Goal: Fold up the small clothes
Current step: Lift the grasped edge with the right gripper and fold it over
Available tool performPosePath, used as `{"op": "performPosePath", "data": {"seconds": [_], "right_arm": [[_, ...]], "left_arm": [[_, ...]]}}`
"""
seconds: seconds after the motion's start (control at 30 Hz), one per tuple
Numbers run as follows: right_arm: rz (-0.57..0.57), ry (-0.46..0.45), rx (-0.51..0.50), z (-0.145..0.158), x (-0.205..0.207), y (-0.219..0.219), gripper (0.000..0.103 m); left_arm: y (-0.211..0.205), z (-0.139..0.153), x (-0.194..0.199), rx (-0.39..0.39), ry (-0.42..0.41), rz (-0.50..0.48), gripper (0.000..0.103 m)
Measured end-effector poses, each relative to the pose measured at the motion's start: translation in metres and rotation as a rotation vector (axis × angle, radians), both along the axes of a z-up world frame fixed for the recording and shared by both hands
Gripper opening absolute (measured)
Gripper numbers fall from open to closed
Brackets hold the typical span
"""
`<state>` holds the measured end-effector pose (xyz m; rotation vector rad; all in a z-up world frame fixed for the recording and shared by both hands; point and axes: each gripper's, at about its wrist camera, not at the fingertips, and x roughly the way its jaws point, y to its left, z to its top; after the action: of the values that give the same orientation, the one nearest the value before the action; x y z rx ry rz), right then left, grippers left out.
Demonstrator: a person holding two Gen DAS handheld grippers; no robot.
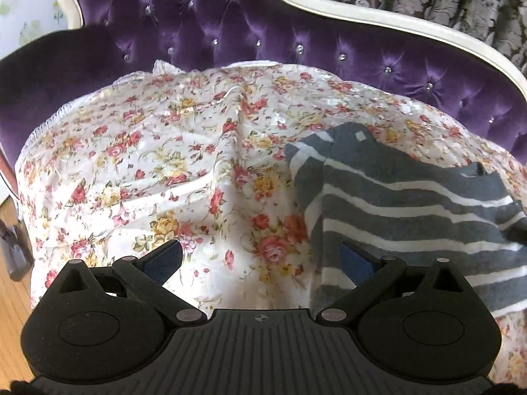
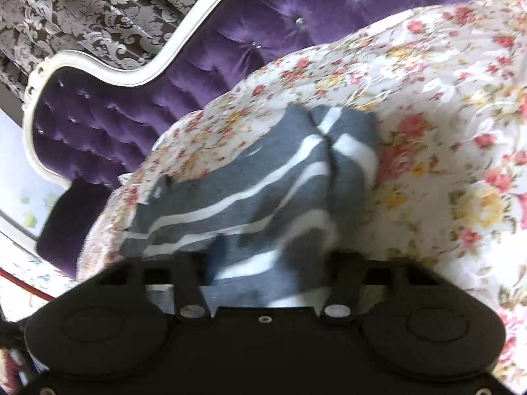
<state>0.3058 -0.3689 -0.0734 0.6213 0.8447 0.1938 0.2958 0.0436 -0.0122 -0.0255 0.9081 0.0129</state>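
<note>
A: Where's the garment?
B: Grey-and-white striped top [image 1: 402, 197] lies on the floral cover [image 1: 164, 151] over the purple tufted sofa [image 1: 230, 26], toward the right side of the seat as the left wrist view shows it, already bunched with a sleeve folded in

A: Left claw?
B: left claw [image 1: 260, 256] is spread wide, nothing between the pads – it hangs over bare floral cloth with one finger at the top's near edge

A: Right claw?
B: right claw [image 2: 270, 260] is down in the striped fabric; jaws partly drawn in with cloth bunched between them, but the tips are blurred and hidden, so whether it's really pinching I can't tell

A: How to do this step well?
B: My read – get one layer only at the hem, confirm the pinch before lifting, bring the left to the matching corner, then carry both across evenly so stripes line up and the cover underneath doesn't drag along
</note>
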Motion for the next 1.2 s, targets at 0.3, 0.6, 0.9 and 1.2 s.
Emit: {"op": "performPosePath", "data": {"seconds": [0.3,0.6,0.9,1.2], "right_arm": [[-0.058,-0.005,-0.176,0.024,-0.003,0.022,0.025],[0.072,-0.137,-0.409,0.104,0.010,0.106,0.023],[0.328,-0.184,-0.467,0.086,0.034,0.237,0.023],[0.445,-0.163,-0.463,0.032,0.031,0.277,0.035]], "left_arm": [[0.018,0.000,0.004,-0.025,0.028,0.035,0.101],[0.036,0.011,0.000,-0.108,0.022,0.064,0.101],[0.061,0.015,-0.002,-0.141,0.019,0.127,0.101],[0.074,0.019,-0.002,-0.180,0.019,0.148,0.101]]}}
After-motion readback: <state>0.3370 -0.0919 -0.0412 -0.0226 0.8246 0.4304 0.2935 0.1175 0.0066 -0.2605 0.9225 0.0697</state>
